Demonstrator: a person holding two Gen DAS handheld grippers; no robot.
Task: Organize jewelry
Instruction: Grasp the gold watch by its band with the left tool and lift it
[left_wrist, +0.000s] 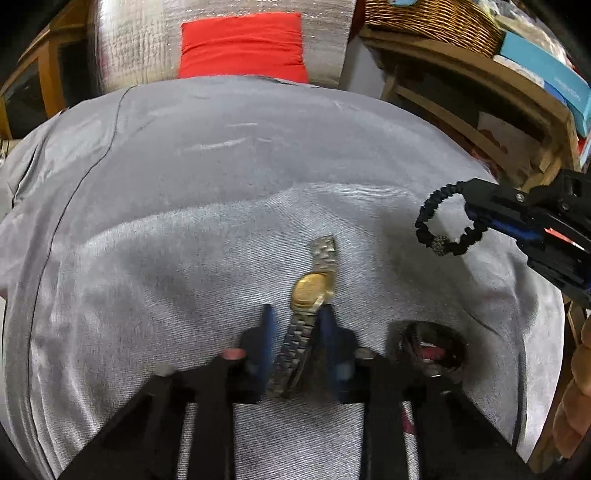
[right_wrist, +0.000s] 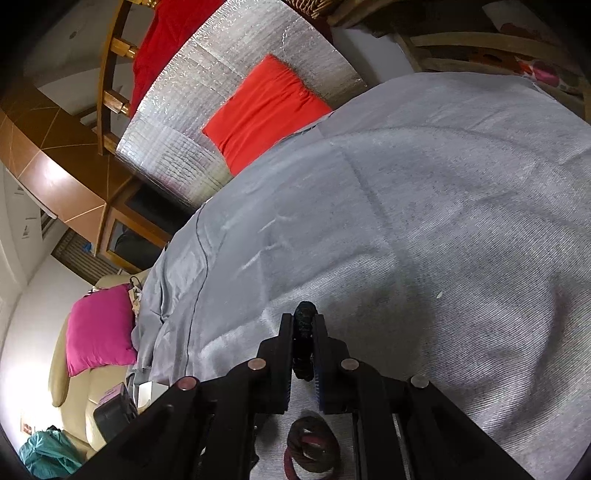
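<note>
A gold-faced watch (left_wrist: 311, 291) with a silver metal band lies on the grey cloth (left_wrist: 184, 221). My left gripper (left_wrist: 295, 321) straddles the lower band, its blue fingers (left_wrist: 266, 332) on either side with a gap, not clamped. My right gripper (right_wrist: 303, 325) is shut on a black beaded bracelet (right_wrist: 304, 332) and holds it above the cloth; in the left wrist view the bracelet (left_wrist: 443, 221) hangs from that gripper (left_wrist: 476, 210) at the right. A pile of dark and maroon bangles (left_wrist: 432, 347) lies on the cloth, also in the right wrist view (right_wrist: 312, 446).
A red cushion (left_wrist: 243, 46) leans on a silver foil mat (left_wrist: 140, 44) behind the cloth. A wooden shelf (left_wrist: 480, 96) with a wicker basket (left_wrist: 436, 18) stands at the right. A beige chair with a magenta cushion (right_wrist: 99, 328) stands beyond the cloth's left edge.
</note>
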